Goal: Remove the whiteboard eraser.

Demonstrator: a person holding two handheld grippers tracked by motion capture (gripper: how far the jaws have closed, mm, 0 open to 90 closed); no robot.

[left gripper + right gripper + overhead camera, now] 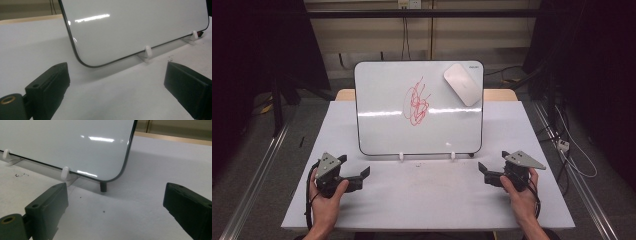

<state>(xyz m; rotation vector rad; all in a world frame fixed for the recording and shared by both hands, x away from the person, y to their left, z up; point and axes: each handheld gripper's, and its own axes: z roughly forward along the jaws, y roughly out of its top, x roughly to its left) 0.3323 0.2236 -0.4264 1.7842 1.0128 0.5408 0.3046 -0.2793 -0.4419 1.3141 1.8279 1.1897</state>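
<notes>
A whiteboard (419,107) leans upright at the middle of the white table (427,200), with a red scribble (416,102) near its centre. A white eraser (462,83) sticks to the board's upper right corner. My left gripper (354,166) is held low at the front left, open and holding nothing. My right gripper (493,160) mirrors it at the front right, also open and holding nothing. In the left gripper view the gripper (117,82) faces the board's lower left corner (130,27). In the right gripper view the gripper (116,205) faces the lower right corner (75,142).
Two white clips (402,156) (452,155) hold the board's bottom edge, and a small black foot (103,186) stands under its right corner. Bare table lies between the grippers. Dark stands and cables (572,155) flank the table on the floor.
</notes>
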